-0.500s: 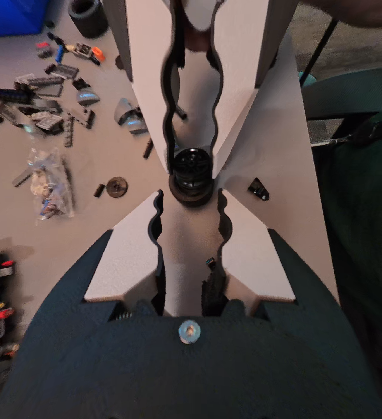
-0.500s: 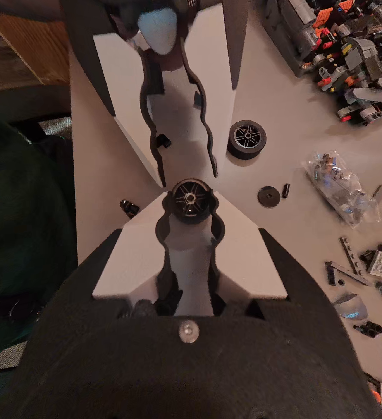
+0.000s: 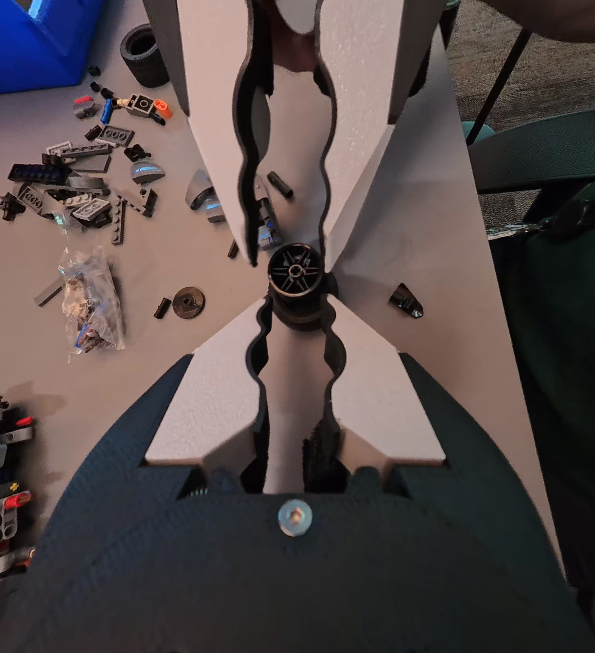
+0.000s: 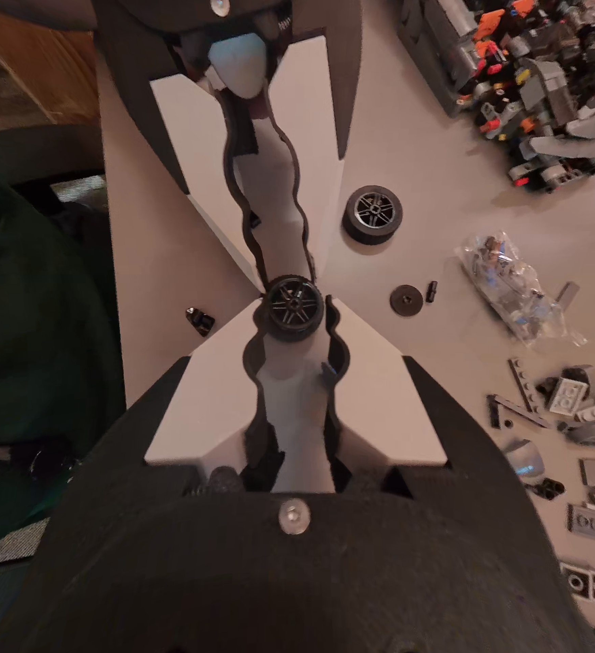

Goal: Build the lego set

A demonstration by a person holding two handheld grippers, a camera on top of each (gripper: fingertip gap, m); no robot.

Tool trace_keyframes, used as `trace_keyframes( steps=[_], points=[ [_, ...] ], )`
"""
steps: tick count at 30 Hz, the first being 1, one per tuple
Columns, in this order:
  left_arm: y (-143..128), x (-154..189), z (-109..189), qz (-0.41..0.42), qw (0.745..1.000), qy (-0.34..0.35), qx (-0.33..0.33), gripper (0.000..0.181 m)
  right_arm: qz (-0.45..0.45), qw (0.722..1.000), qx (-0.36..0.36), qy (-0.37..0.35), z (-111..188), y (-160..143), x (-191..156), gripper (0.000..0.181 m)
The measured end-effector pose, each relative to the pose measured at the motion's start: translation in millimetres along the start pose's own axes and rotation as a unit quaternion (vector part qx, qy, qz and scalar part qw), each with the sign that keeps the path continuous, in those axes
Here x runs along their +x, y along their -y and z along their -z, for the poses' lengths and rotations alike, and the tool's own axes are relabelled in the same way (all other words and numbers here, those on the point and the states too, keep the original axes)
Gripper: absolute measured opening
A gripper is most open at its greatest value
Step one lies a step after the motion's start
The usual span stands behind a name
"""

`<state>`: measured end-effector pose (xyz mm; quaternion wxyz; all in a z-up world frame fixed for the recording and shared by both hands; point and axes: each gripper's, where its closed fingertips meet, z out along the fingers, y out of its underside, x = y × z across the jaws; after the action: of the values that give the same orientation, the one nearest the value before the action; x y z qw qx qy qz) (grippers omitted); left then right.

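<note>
Two handheld grippers meet tip to tip above a pale bench (image 3: pixel 377 219), sharing one small black spoked wheel rim (image 3: pixel 296 274). The left gripper (image 3: pixel 294 311) has its fingers clamped on the dark tyre (image 3: pixel 298 318) just behind the rim; the right gripper (image 4: pixel 294 311) has its fingers closed around the rim. The step appears to be seating rim in tyre. It likely goes best keeping both axes in line, pressing straight and evenly. A finished wheel (image 4: pixel 373 215) stands nearby on the bench.
</note>
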<state>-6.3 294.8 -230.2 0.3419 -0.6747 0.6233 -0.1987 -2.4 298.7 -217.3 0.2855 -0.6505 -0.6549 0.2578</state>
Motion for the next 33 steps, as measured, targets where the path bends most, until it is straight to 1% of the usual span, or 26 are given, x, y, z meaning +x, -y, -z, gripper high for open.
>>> trace_keyframes(
  steps=[2,3,5,6,8,11,12,14,15,16,19,21,22,24,25,27,28,30,31,33],
  points=[
    [0.7,0.2,-1.6,-0.005,1.0,0.003,-0.001,0.021,0.004,1.0,0.001,0.022,-1.3,0.5,-6.0,0.017],
    [1.0,-1.1,-2.2,-0.008,1.0,0.01,-0.002,0.019,0.006,0.999,0.004,0.031,-2.0,1.7,-9.0,0.008],
    [1.6,-3.7,-1.6,-0.01,1.0,0.018,-0.002,0.017,0.011,0.999,0.014,0.035,-3.7,5.6,-11.5,0.0],
    [2.6,-3.4,-0.5,-0.011,1.0,0.017,0.001,0.009,0.008,0.999,0.017,0.037,-4.5,6.4,-11.7,0.0],
    [3.8,-4.3,-0.2,-0.008,1.0,0.019,0.003,0.007,-0.003,0.999,0.028,0.04,-4.1,7.8,-10.0,0.009],
    [2.4,-2.9,-1.3,-0.006,1.0,0.013,-0.001,0.012,-0.017,0.999,0.034,0.038,0.1,5.3,-6.9,0.026],
    [0.8,-3.0,-1.6,-0.007,1.0,0.013,-0.004,0.013,-0.02,0.998,0.04,0.034,3.9,5.3,-5.1,0.03],
    [-2.1,-5.5,-1.4,-0.005,1.0,0.016,-0.008,0.015,-0.033,0.999,0.039,0.011,14.5,-0.1,3.5,0.042],
    [-2.9,-5.9,-1.2,-0.001,1.0,0.014,-0.008,0.016,-0.04,0.999,0.035,0.006,20.1,-5.2,5.7,0.042],
    [-4.2,-5.4,-1.2,0.001,1.0,0.01,-0.011,0.017,-0.043,0.999,0.027,0.004,25.8,-12.1,5.3,0.044],
    [-8.6,-2.8,-0.7,-0.007,1.0,0.009,-0.019,0.018,-0.054,0.998,-0.002,-0.032,47.0,-43.4,2.1,0.052],
    [-8.6,-0.8,-1.7,-0.006,1.0,0.008,-0.015,0.018,-0.082,0.996,0.003,-0.043,61.8,-65.0,-8.6,0.067],
    [-8.1,0.0,-2.1,-0.006,1.0,0.007,-0.013,0.018,-0.099,0.993,0.005,-0.06,68.4,-77.1,-12.6,0.067],
    [-7.1,-1.0,-2.7,-0.009,1.0,0.012,-0.012,0.018,-0.127,0.987,0.013,-0.093,79.9,-97.0,-25.8,0.075],
    [-6.7,-0.5,-3.0,-0.011,1.0,0.013,-0.011,0.018,-0.139,0.983,0.015,-0.115,83.5,-108.1,-32.1,0.075],
    [-5.5,1.4,-5.0,-0.009,1.0,0.009,-0.008,0.017,-0.162,0.973,0.011,-0.162,84.3,-129.8,-36.7,0.066],
    [-4.6,2.0,-6.5,-0.007,1.0,0.006,-0.006,0.017,-0.165,0.971,0.01,-0.174,82.9,-136.5,-38.4,0.061],
    [-3.7,0.4,-9.4,-0.003,1.0,0.004,-0.006,0.018,-0.164,0.967,0.044,-0.188,83.2,-132.7,-37.6,0.04],
    [-3.7,-0.3,-10.6,-0.002,1.0,0.003,-0.009,0.018,-0.164,0.967,0.053,-0.187,81.2,-130.8,-37.5,0.033],
    [-3.4,-0.6,-10.9,0.003,1.0,0.003,-0.01,0.019,-0.162,0.969,0.069,-0.174,75.9,-125.2,-38.0,0.033]
  ],
)
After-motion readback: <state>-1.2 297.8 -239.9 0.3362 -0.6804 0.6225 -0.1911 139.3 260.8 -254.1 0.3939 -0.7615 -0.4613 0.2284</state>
